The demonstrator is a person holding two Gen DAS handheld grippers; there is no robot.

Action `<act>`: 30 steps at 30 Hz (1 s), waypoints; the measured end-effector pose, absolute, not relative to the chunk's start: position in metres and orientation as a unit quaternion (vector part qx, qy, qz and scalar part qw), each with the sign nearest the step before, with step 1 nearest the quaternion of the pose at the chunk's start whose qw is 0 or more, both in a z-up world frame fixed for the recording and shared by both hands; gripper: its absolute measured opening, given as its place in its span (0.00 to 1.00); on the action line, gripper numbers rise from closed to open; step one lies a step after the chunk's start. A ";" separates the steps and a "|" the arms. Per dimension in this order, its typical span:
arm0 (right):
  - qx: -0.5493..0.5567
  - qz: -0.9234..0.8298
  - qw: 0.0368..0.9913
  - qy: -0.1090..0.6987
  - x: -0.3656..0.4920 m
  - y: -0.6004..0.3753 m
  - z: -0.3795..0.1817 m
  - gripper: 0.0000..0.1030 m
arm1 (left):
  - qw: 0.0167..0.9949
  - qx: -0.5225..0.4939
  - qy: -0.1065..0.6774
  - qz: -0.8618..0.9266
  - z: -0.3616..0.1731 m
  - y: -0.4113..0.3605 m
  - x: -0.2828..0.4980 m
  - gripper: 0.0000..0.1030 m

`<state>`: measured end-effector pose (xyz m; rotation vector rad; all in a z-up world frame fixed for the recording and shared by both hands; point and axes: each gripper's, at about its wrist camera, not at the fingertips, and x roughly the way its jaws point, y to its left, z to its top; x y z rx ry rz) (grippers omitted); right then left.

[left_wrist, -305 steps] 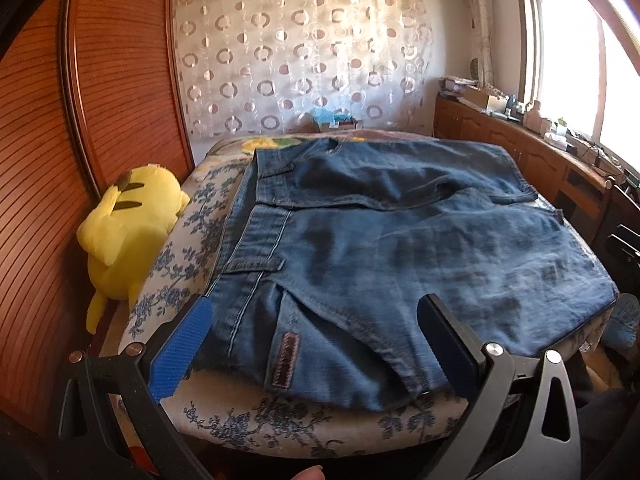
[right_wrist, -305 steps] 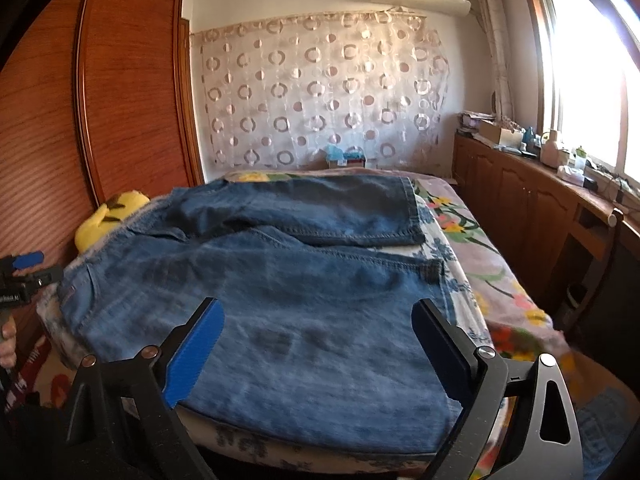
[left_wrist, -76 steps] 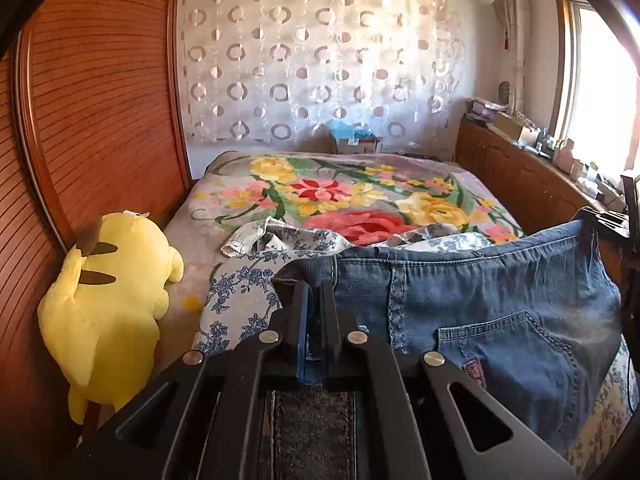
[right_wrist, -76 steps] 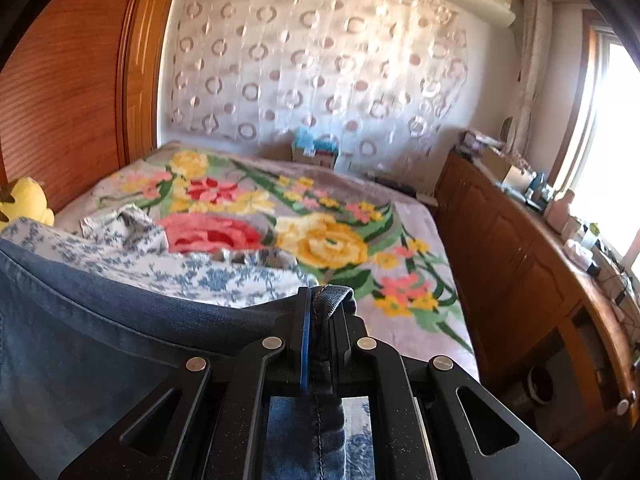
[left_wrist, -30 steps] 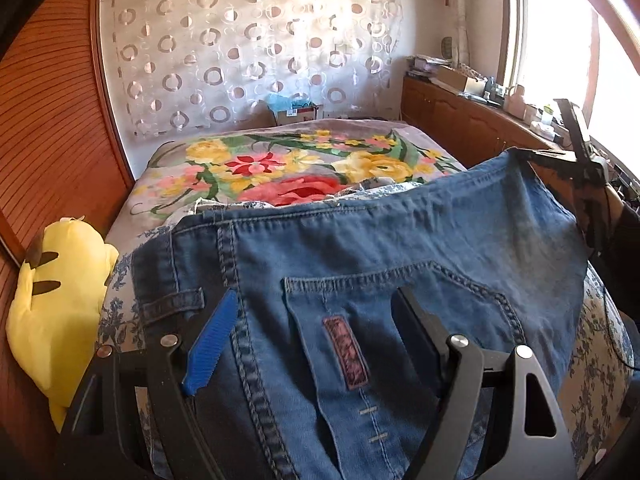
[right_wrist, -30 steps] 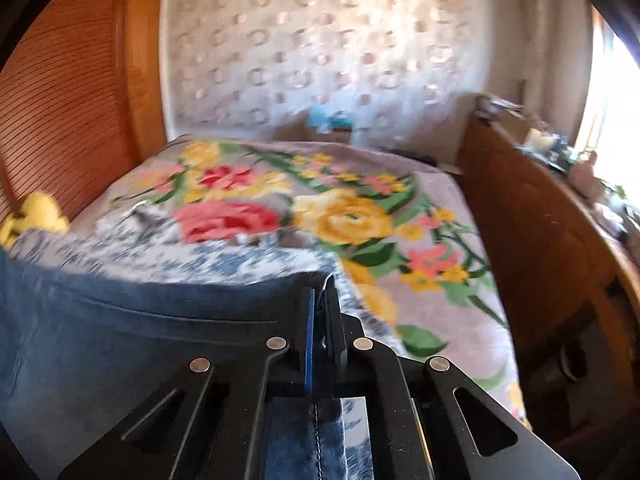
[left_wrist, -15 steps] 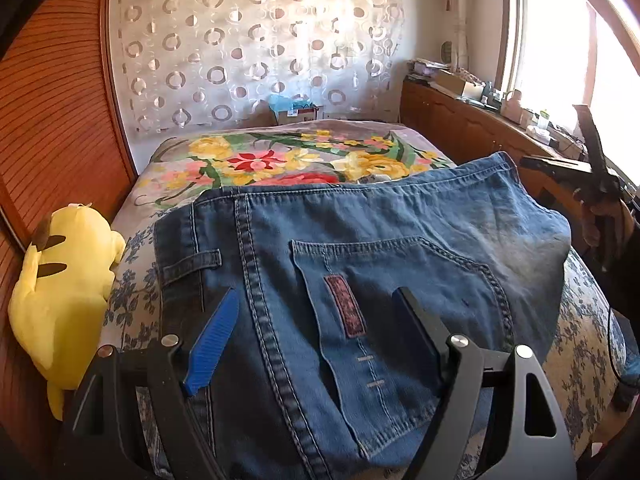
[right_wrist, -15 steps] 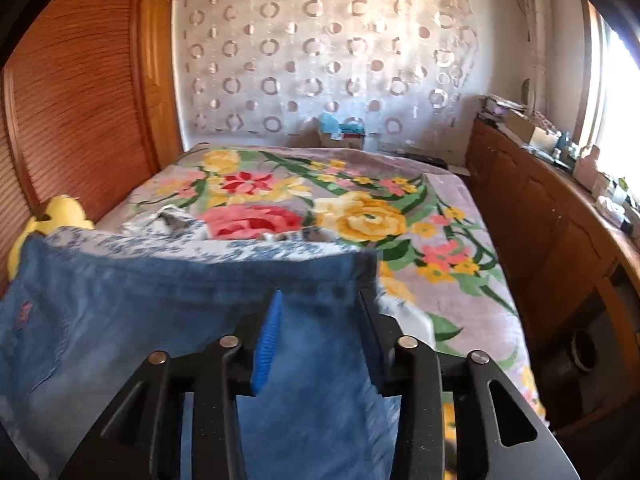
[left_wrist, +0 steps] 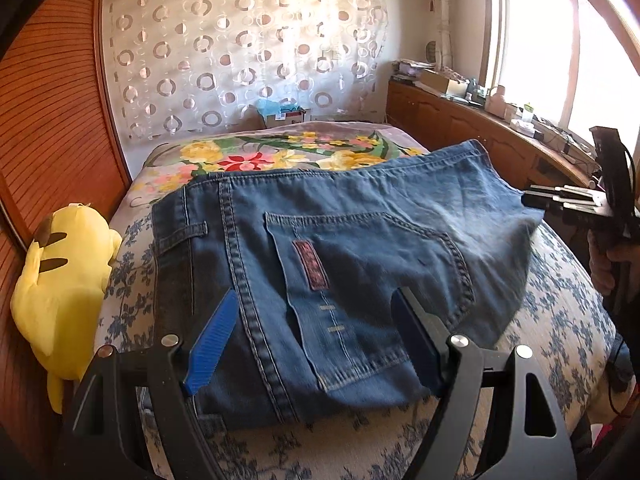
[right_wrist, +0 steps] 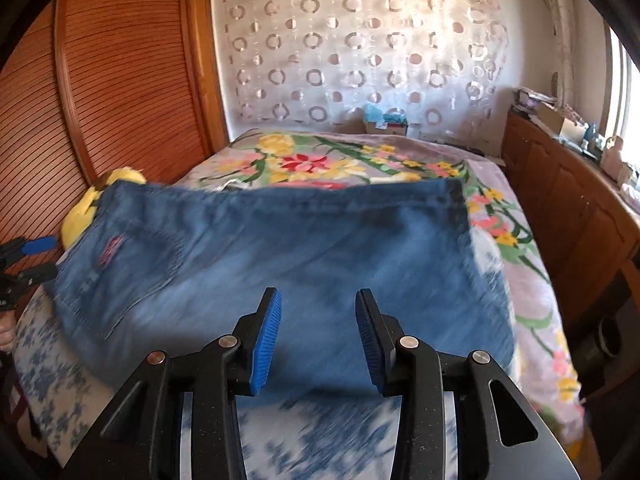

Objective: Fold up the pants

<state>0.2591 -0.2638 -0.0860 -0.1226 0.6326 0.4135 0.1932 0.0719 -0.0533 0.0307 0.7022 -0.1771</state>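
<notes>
The blue jeans (left_wrist: 360,240) lie folded on the bed, back pocket and red label facing up; in the right wrist view the jeans (right_wrist: 300,248) look blurred. My left gripper (left_wrist: 316,340) hovers open above their near edge, its pads touching nothing. My right gripper (right_wrist: 318,340) stands partly open over the jeans' near right edge with nothing between its pads. From the left wrist view the right gripper (left_wrist: 534,200) shows at the jeans' right corner, held by a hand. The left gripper (right_wrist: 34,260) appears at the far left of the right wrist view.
A yellow plush toy (left_wrist: 64,272) leans against the wooden wardrobe (left_wrist: 48,120) on the left. The bed's blue-flowered sheet (left_wrist: 560,320) lies under the jeans, with a floral blanket (right_wrist: 360,160) beyond. A wooden cabinet (right_wrist: 580,208) runs along the right, under the window.
The right gripper opened, let go of the jeans' edge and pulled back. The jeans dropped flat onto the bed. The left gripper stayed open and drew back slightly.
</notes>
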 end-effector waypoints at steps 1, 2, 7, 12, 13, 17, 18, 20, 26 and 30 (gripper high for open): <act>-0.059 0.204 0.927 0.309 0.254 -0.263 -0.085 0.39 | 0.935 0.016 0.344 -0.086 -0.053 0.072 0.192 0.77; -0.056 0.208 0.926 0.310 0.249 -0.264 -0.088 0.39 | 0.935 0.017 0.345 -0.085 -0.055 0.072 0.188 0.77; -0.051 0.233 0.917 0.319 0.234 -0.268 -0.099 0.39 | 0.933 0.011 0.352 -0.071 -0.064 0.086 0.174 0.77; -0.060 0.245 0.906 0.342 0.232 -0.268 -0.114 0.43 | 0.930 0.005 0.364 -0.045 -0.078 0.108 0.158 0.77; -0.056 0.250 0.902 0.348 0.235 -0.268 -0.116 0.44 | 0.930 0.003 0.366 -0.041 -0.080 0.113 0.156 0.77; -0.044 0.262 0.890 0.371 0.242 -0.265 -0.121 0.45 | 0.927 -0.002 0.374 -0.017 -0.087 0.134 0.150 0.77; -0.040 0.267 0.888 0.373 0.245 -0.264 -0.122 0.45 | 0.927 -0.004 0.375 -0.013 -0.088 0.139 0.151 0.77; -0.033 0.275 0.883 0.380 0.246 -0.255 -0.123 0.45 | 0.924 -0.006 0.381 -0.004 -0.094 0.148 0.154 0.77; -0.007 0.281 0.877 0.390 0.270 -0.249 -0.123 0.43 | 0.908 -0.043 0.414 -0.043 -0.115 0.163 0.180 0.62; -0.011 0.291 0.883 0.368 0.263 -0.249 -0.117 0.06 | 0.912 -0.043 0.403 -0.061 -0.109 0.158 0.175 0.34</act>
